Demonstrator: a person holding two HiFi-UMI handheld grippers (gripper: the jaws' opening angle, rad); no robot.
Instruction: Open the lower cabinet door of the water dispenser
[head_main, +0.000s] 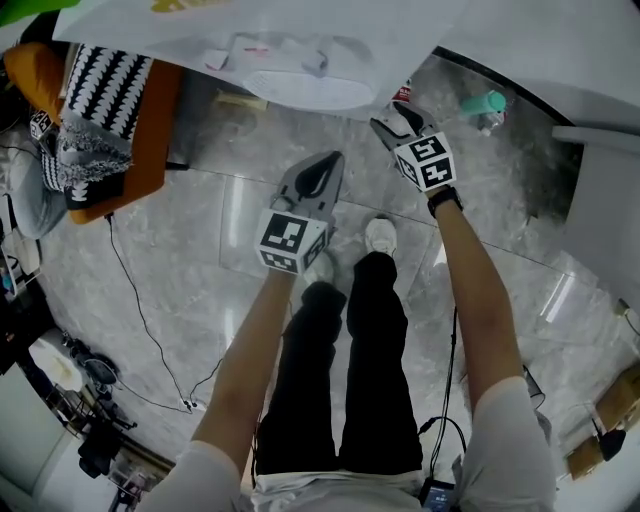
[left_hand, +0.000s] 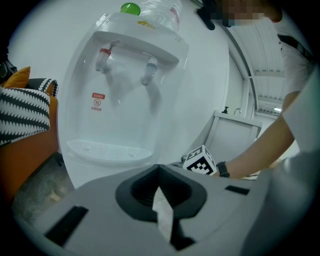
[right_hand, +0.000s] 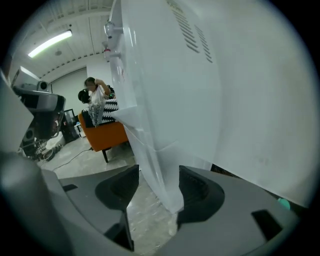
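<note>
The right tool (right_hand: 159, 192) has its jaws set on either side of the lower cabinet door (right_hand: 157, 165). The white panel's edge fills the gap between them and seems to touch both inner faces, with the door's lower corner ending just inside the grip. Past that corner, below the jaws, is grey marble floor (right_hand: 145, 210). To the right of this tool and above it rises the side wall of the water dispenser (right_hand: 225, 75), slotted with vents near its top. Farther off to the tool's left stands an orange chair (right_hand: 105, 132).

The left tool (left_hand: 159, 170) is empty, its jaws brought together with only a thin sliver of floor showing behind where they meet. Just beyond it to the right is the right tool's marker cube (left_hand: 200, 161), low against the dispenser's foot. Straight ahead is the dispenser's front, with the drip tray (left_hand: 107, 150) nearest. The red tap (left_hand: 103, 57) and blue tap (left_hand: 149, 70) are higher, and a green cap (left_hand: 130, 8) shows at the very top. A black-and-white patterned cushion (left_hand: 20, 115) lies on the chair to this tool's left.

From the head view, the left tool (head_main: 322, 172) hangs short of the dispenser (head_main: 300, 50), apart from it. The right tool (head_main: 392, 120) reaches right up under its edge.
</note>
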